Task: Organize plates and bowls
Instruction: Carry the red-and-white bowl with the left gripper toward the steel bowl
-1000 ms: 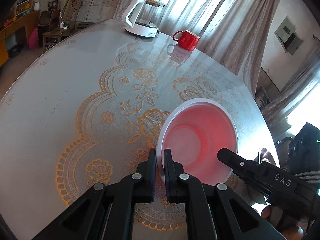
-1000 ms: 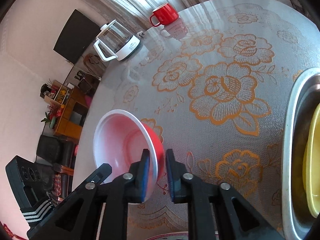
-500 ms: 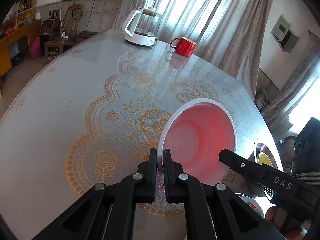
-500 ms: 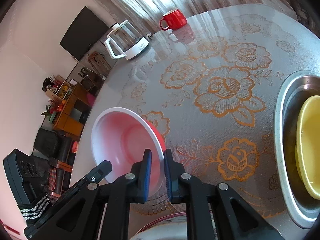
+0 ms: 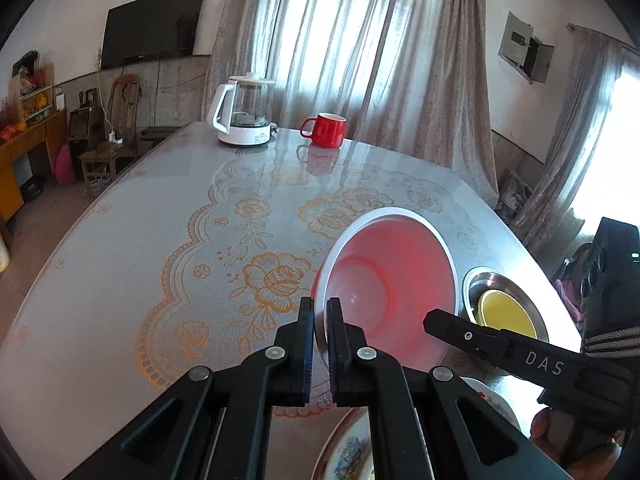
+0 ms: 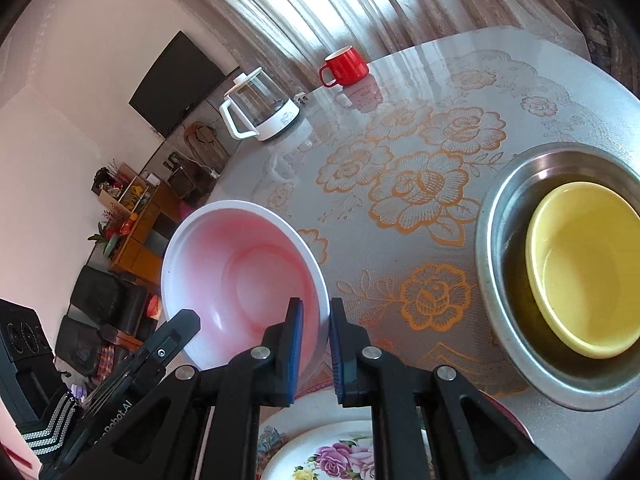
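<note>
Bowl (image 6: 240, 272) pink inside, white rim; yellow bowl (image 6: 580, 268); red mug (image 5: 326, 130); orange-rose tablecloth (image 5: 200, 240).

The left gripper (image 5: 320, 312) is seen angled downward, its jaws pinched tight on the near rim of the red bowl (image 5: 388, 280), one finger outside the wall and one inside. The right gripper (image 6: 316, 316) is likewise tilted down and clamped on the opposite rim of the same bowl, which is held up between both tools. Part of a hand (image 5: 560, 432), probably the right one, is glimpsed gripping the other tool's handle.
</note>
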### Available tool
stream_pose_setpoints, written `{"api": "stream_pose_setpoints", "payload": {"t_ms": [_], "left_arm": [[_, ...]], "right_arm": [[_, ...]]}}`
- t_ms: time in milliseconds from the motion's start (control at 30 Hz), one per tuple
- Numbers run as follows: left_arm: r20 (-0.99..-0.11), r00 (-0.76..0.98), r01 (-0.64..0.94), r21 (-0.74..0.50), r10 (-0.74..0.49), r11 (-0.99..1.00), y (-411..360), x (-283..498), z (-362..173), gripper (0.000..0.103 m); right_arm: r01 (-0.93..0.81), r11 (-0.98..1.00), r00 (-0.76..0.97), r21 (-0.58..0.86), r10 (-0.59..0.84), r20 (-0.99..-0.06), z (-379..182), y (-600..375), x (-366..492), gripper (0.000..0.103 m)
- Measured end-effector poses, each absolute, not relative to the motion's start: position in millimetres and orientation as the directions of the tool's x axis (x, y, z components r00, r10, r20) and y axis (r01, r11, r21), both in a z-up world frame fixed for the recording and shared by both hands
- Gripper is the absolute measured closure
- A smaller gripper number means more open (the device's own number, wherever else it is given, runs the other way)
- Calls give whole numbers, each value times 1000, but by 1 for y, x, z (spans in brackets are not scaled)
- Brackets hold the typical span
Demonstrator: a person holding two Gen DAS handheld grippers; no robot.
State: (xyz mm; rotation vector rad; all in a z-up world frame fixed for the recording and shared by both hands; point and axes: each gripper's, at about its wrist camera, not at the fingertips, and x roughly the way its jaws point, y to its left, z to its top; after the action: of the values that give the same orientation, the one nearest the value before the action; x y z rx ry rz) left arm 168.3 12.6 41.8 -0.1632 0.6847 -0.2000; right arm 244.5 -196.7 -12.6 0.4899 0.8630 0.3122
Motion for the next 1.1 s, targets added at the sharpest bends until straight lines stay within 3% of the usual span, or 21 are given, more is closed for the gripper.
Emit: {"api": "stream_pose_setpoints", "payload": {"t_ms": [533, 1100], "left_arm": [[-529, 805, 268, -81, -270, 960, -53, 139, 67, 97], [-526, 789, 368, -12, -319, 930, -114, 132, 72, 97]], "right_arm": [[-13, 816, 703, 578, 418, -575, 0, -256, 203, 93], [53, 786, 767, 616, 363, -529, 1, -308, 176, 93]]}}
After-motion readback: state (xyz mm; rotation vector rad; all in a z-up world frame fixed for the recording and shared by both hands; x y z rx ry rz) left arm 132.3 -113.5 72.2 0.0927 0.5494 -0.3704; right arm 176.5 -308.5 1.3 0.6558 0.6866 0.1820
